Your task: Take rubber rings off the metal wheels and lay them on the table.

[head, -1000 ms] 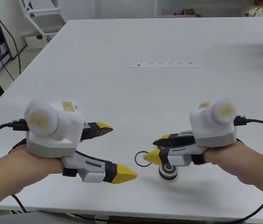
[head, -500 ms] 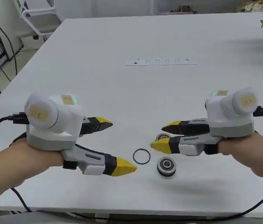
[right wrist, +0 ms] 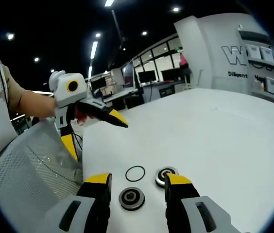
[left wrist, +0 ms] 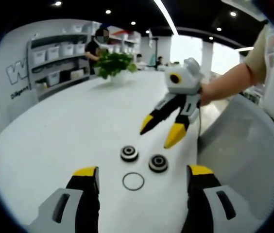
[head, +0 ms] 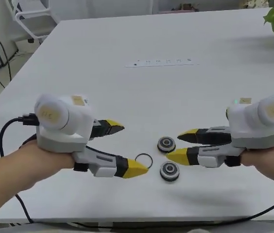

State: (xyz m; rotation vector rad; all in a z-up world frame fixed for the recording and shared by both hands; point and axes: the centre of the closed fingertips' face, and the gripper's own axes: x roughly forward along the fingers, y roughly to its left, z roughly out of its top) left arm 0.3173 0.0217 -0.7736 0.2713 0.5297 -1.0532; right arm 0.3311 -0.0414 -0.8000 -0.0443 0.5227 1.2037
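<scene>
In the head view the left gripper is covering part of the black rubber ring with its lower jaw tip, while the left gripper view is showing the ring whole, lying flat on the white table just beside two metal wheels. The left gripper is gaping wide and gripping nothing. The right gripper is hanging less widely parted, also empty, its own view framing one wheel between its jaws.

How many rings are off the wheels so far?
One rubber ring lies loose on the table. Nothing is in hand: left gripper and right gripper are open and empty. The near wheel and far wheel show dark rims, so rings may remain.
</scene>
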